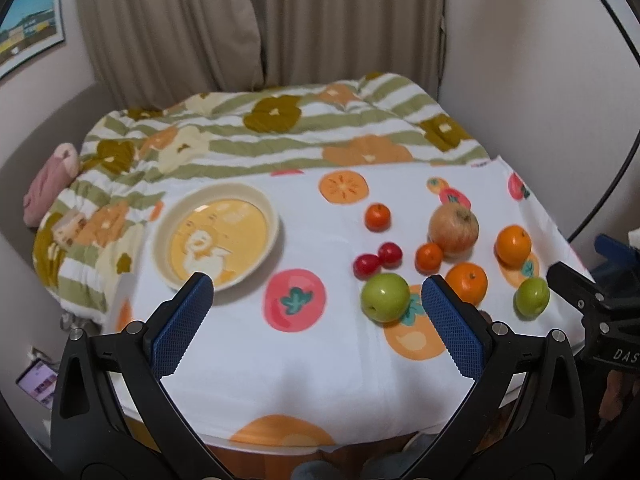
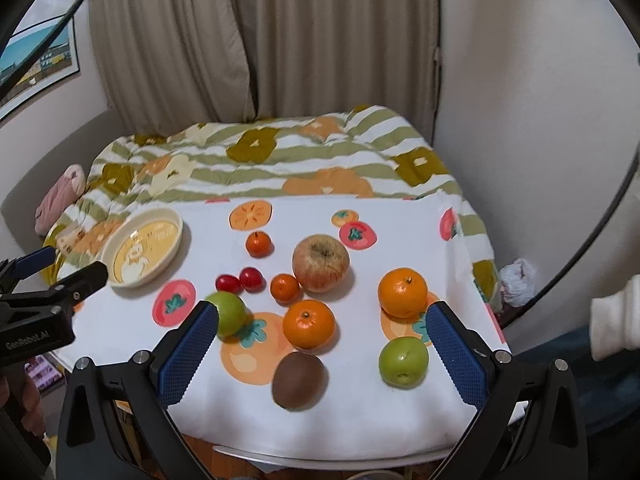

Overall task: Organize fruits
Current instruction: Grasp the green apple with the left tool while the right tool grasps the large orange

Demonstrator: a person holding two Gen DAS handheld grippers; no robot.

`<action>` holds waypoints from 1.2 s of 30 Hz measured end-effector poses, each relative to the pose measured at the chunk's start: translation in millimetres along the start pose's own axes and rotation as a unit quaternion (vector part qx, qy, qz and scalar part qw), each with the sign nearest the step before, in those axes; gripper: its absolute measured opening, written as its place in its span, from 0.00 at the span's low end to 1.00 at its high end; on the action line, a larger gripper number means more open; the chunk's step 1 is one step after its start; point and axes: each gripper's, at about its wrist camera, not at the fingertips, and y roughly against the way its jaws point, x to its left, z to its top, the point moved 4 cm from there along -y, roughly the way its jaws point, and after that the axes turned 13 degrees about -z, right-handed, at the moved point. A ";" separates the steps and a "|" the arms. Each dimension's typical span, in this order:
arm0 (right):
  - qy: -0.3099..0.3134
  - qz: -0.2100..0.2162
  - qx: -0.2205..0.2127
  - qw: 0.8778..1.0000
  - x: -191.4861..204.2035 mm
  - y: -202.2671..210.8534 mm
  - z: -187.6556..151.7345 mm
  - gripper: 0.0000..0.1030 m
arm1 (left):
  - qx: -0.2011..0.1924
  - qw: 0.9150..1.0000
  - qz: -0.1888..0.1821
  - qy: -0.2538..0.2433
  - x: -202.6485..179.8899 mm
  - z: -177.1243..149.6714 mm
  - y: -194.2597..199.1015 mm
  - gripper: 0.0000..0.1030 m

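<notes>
Hovering over the table (image 2: 360, 420), both grippers, left (image 1: 318, 312) and right (image 2: 322, 340), spread wide, holding nothing; plate (image 2: 176, 220) at far-left corner, fruit loose.

Your left gripper (image 1: 317, 324) has matte black plastic arms with silver screw heads at the joints and blue diamond-textured finger pads (image 1: 182, 326). Your right gripper (image 2: 322, 350) is built the same; its body at the right edge of the left view carries white lettering "DAS". A white fuzzy sleeve (image 2: 616, 316) shows at right.
</notes>
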 end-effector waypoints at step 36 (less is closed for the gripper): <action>0.033 0.086 0.115 0.989 27.6 -132.8 -35.2 0.82 | 0.135 0.979 -0.072 -0.134 -35.7 -49.5 -158.7 0.61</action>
